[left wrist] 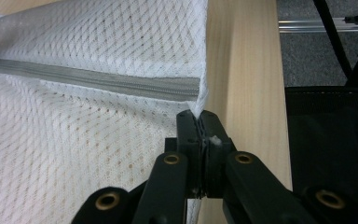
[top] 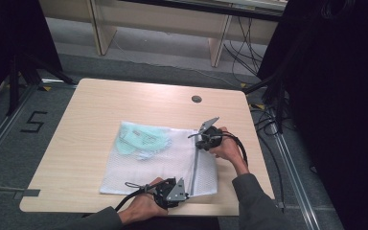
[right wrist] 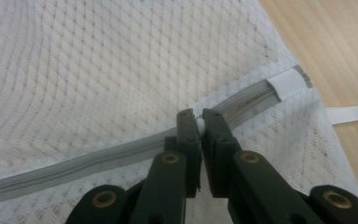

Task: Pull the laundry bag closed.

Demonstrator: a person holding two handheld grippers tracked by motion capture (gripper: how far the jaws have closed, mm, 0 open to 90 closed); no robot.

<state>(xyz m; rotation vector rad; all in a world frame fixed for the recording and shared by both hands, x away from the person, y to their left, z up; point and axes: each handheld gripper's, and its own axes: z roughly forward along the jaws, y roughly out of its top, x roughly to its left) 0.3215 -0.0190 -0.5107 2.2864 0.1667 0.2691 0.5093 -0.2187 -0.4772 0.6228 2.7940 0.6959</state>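
A white mesh laundry bag (top: 158, 163) lies flat on the wooden table (top: 100, 105), with a pale green garment (top: 139, 139) inside it at the far left. A grey zipper (top: 195, 165) runs along its right side. My left gripper (top: 188, 193) is at the bag's near right corner, shut on the mesh edge (left wrist: 199, 123) just below the zipper's (left wrist: 98, 81) closed end. My right gripper (top: 200, 143) is at the zipper's far end, shut on a small white zipper pull (right wrist: 198, 123) over the grey zipper tape (right wrist: 98, 158).
A white fabric loop (right wrist: 349, 113) sticks out from the bag's corner onto bare table (right wrist: 335, 46). A round cable hole (top: 196, 99) sits at the table's far side. The table edge (left wrist: 247, 70) runs right beside my left gripper. Black frames and cables stand at the right.
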